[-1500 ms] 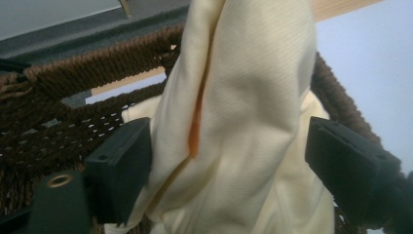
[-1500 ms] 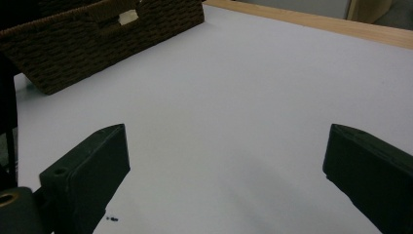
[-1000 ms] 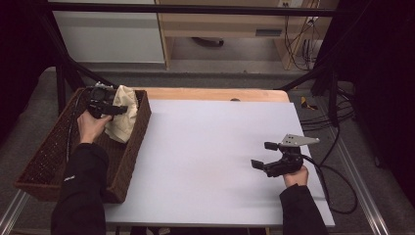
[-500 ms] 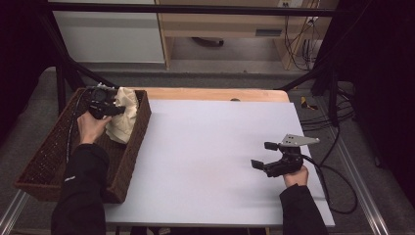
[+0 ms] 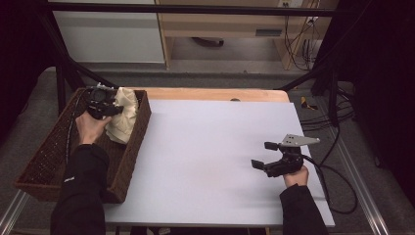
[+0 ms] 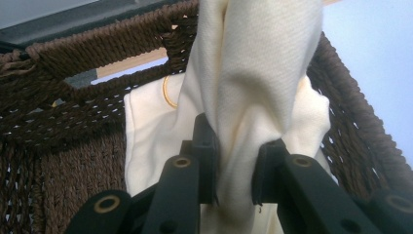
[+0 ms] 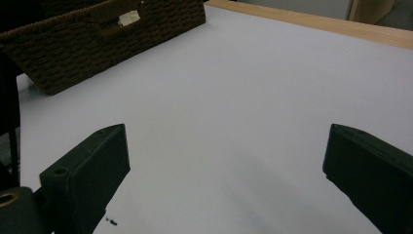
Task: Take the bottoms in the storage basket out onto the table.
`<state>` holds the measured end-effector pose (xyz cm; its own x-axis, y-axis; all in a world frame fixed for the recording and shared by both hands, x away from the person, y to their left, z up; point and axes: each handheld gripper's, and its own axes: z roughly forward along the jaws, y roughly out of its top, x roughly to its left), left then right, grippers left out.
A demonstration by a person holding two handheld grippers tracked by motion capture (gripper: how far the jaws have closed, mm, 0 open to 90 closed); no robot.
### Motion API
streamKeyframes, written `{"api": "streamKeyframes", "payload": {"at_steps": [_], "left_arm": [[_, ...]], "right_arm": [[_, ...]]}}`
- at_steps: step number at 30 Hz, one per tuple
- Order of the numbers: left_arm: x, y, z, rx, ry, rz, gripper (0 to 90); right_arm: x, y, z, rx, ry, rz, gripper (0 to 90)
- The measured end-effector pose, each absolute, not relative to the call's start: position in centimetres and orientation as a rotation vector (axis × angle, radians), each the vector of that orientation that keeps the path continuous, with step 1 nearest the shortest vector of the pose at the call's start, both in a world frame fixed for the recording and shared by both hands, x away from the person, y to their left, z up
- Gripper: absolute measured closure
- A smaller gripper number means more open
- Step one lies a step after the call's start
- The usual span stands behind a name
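Left gripper (image 6: 234, 187), jaws just closed, pinches a cream cloth (image 6: 253, 87) fold in the wicker basket (image 5: 54, 156) at ten o'clock, likely for lifting; right gripper (image 7: 224, 195) rests wide open, empty, at four o'clock.

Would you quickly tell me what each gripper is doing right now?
Left gripper: jaws have just closed, shut on the cream cloth in the basket.
Right gripper: open, holding nothing, above the white table.

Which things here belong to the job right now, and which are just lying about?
In the job:
- cloth, pinched in the left gripper, whose jaws have just been closing on it
- basket holding the cloth

Lying about:
- right gripper, open, idle over the white table
- cables on the floor
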<state>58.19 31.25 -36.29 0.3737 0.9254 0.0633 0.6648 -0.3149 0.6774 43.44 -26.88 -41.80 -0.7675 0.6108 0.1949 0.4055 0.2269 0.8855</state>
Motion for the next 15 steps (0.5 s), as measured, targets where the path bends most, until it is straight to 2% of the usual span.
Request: {"api": "streamKeyframes", "payload": {"at_steps": [15], "left_arm": [[57.73, 31.76, -35.57, 2.057, 1.383, 0.582, 76.4]], "right_arm": [[43.45, -26.88, -41.81, 0.971, 2.301, 1.562, 3.7]]}}
